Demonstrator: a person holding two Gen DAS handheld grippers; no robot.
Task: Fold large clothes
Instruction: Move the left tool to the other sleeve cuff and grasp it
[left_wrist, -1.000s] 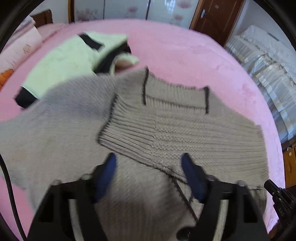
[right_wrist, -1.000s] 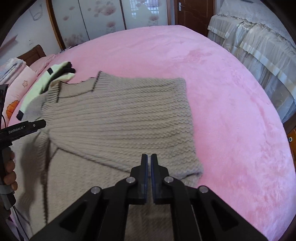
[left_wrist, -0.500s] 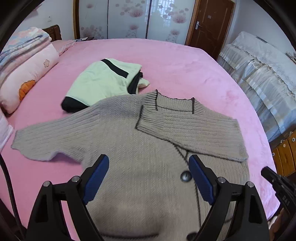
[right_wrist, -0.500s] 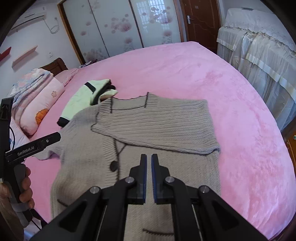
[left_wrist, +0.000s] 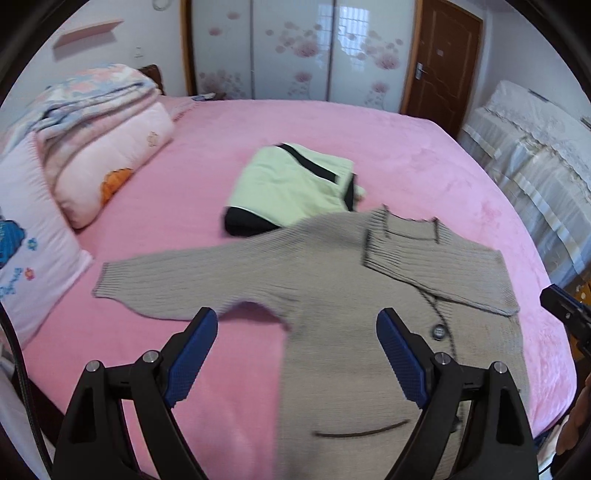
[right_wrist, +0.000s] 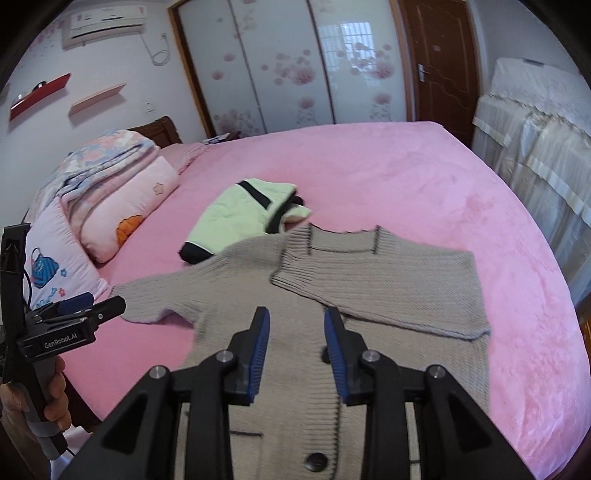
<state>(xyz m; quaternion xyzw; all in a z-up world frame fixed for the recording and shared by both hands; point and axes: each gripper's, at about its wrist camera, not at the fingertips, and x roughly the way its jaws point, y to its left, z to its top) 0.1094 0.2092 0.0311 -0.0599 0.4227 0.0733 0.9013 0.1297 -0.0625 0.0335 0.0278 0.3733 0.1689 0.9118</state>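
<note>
**Cardigan half folded on the pink bed, both tools raised above it**

A grey knitted cardigan (left_wrist: 332, 280) lies flat on the pink bed (left_wrist: 295, 136), buttons up. Its right sleeve is folded across the chest, with the cuff edge ending just below the collar; its left sleeve (left_wrist: 166, 284) stretches out flat toward the pillows, the cuff lying on bare pink cover. The hem runs to the near edge of the bed.

The left tool (left_wrist: 295, 354) hangs above the cardigan with its blue pads wide apart and nothing between them. The right tool (right_wrist: 297, 339) hangs over the button band; its jaws have just been opening and now stand partly apart, gripping nothing.

A folded pale-green garment with black trim (left_wrist: 295, 188) sits just beyond the collar, its near edge touching or slightly overlapped by the cardigan's shoulder. Stacked pillows and quilts (left_wrist: 92, 147) crowd the head end. Beyond the green garment and toward the curtained side (right_wrist: 535, 177), the bed surface is open pink cover.
</note>
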